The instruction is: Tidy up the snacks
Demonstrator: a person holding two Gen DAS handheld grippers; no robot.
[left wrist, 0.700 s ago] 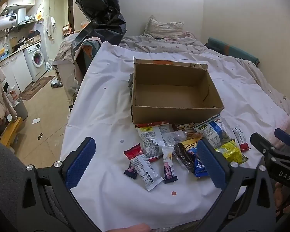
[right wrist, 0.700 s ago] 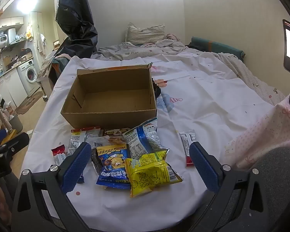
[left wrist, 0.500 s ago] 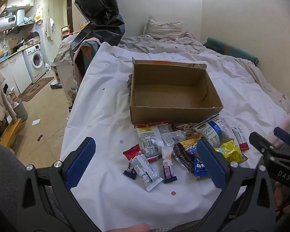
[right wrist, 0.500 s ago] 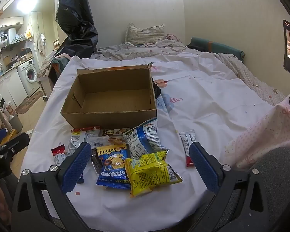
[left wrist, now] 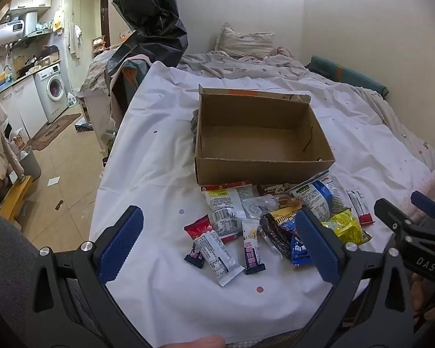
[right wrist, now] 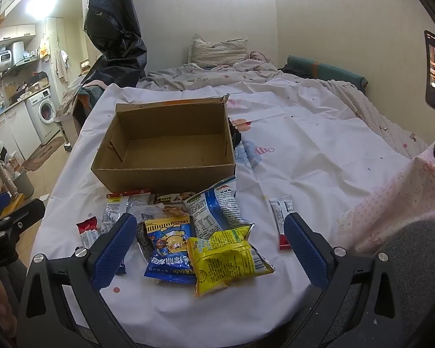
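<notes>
An empty brown cardboard box (left wrist: pixel 261 142) (right wrist: pixel 168 150) sits open on a white sheet. Several snack packets lie in a heap in front of it: a yellow bag (right wrist: pixel 226 258), a blue cartoon bag (right wrist: pixel 171 249), a blue-and-white bag (right wrist: pixel 217 211), a red-and-white stick (right wrist: pixel 282 220) and a white bar (left wrist: pixel 217 252). My left gripper (left wrist: pixel 217 240) hovers open above the near left of the heap. Over the yellow and blue bags my right gripper (right wrist: pixel 207 245) also stands open. Neither holds anything.
The white sheet (right wrist: pixel 304 150) covers a bed, with a pillow (right wrist: pixel 217 50) and rumpled bedding at the far end. A black jacket (left wrist: pixel 150 26) hangs at the back left. The bed's left edge drops to a floor leading to a washing machine (left wrist: pixel 53 92).
</notes>
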